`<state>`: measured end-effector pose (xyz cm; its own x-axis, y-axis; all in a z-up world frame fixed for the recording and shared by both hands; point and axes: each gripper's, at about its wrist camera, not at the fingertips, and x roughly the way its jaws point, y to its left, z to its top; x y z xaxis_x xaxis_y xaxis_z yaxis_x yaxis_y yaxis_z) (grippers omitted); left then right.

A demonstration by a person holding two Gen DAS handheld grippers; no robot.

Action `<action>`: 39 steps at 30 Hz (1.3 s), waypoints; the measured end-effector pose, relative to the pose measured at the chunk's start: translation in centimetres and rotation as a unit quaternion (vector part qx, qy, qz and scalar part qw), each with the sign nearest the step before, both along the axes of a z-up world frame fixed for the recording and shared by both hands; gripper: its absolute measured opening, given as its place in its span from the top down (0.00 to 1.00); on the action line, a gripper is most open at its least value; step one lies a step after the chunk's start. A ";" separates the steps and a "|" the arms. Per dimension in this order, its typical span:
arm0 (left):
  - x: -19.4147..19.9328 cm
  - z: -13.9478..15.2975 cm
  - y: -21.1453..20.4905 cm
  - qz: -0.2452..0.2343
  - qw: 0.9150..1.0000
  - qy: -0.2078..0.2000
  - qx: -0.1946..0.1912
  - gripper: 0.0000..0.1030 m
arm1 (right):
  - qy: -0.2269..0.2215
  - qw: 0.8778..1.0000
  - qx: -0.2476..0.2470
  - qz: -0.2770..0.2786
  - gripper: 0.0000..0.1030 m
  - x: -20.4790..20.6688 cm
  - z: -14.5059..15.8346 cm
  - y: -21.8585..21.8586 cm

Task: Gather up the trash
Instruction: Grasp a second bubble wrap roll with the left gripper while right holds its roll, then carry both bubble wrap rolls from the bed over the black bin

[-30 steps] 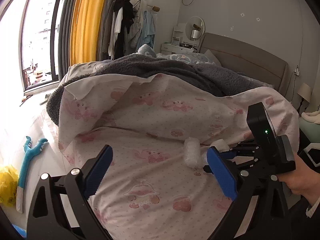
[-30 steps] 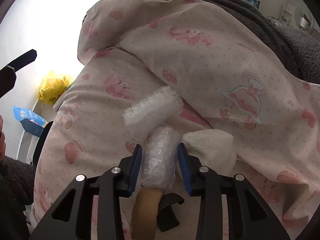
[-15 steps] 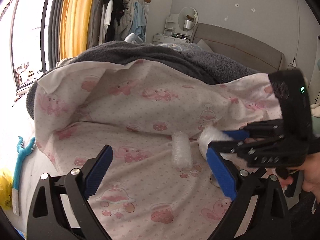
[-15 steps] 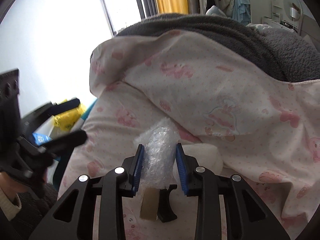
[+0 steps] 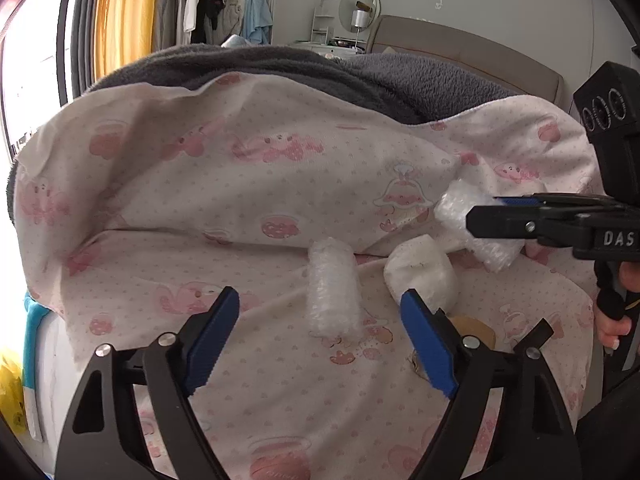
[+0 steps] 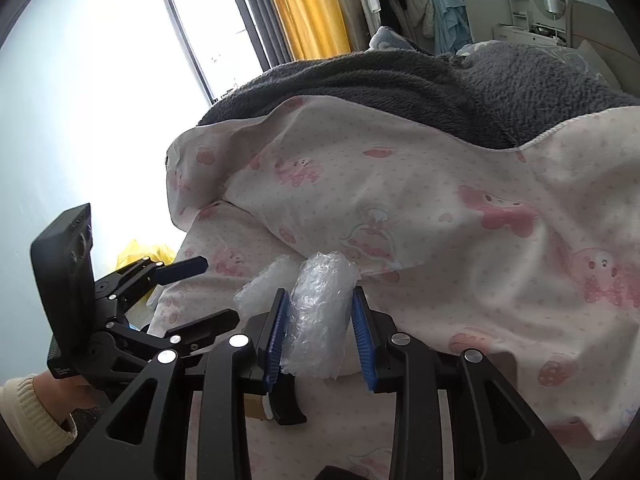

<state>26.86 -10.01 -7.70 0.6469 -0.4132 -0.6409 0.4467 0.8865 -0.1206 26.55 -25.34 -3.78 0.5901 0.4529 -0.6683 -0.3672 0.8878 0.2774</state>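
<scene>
The right hand-held gripper (image 6: 318, 334) pinches one bubble-wrap roll (image 6: 318, 320) above the bed (image 5: 240, 184), while the left hand-held gripper (image 5: 320, 336), closing around nothing, nears a second roll (image 5: 334, 288) and a white wad (image 5: 420, 276) there.

Tape roll (image 5: 476, 326) half hidden behind left gripper (image 5: 320, 338).

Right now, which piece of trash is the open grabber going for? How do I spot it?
Find the pink cartoon bedsheet. Just ahead of the closing left gripper lies a bubble-wrap roll, nothing gripping it. Unlike the smooth white wad beside it, it is bumpy, clear and tube-shaped.
</scene>
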 end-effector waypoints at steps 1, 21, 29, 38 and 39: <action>0.2 -0.2 -0.2 -0.001 1.000 0.004 0.000 0.21 | 0.000 1.000 0.002 -0.002 0.69 0.0 0.0 -0.3; 2.4 -2.2 -2.2 -0.013 0.998 0.054 0.015 0.57 | -0.003 1.000 -0.005 -0.011 0.69 -0.5 0.1 -1.7; 2.2 -2.1 -1.1 -0.004 0.998 0.056 -0.001 0.64 | -0.005 1.000 -0.012 -0.013 0.69 -0.8 0.5 -1.2; -0.4 -0.5 3.1 0.029 0.999 0.030 0.006 0.64 | -0.007 1.000 -0.010 -0.027 0.69 -1.7 1.3 -0.5; -0.5 -0.4 3.5 0.034 0.999 0.029 0.006 0.64 | -0.007 1.000 -0.010 -0.029 0.69 -1.8 1.3 -0.4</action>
<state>26.32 -6.47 -8.09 0.6351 -0.3620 -0.6824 0.3786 0.9159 -0.1335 24.77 -25.74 -2.45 0.6242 0.4050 -0.6681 -0.3188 0.9128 0.2555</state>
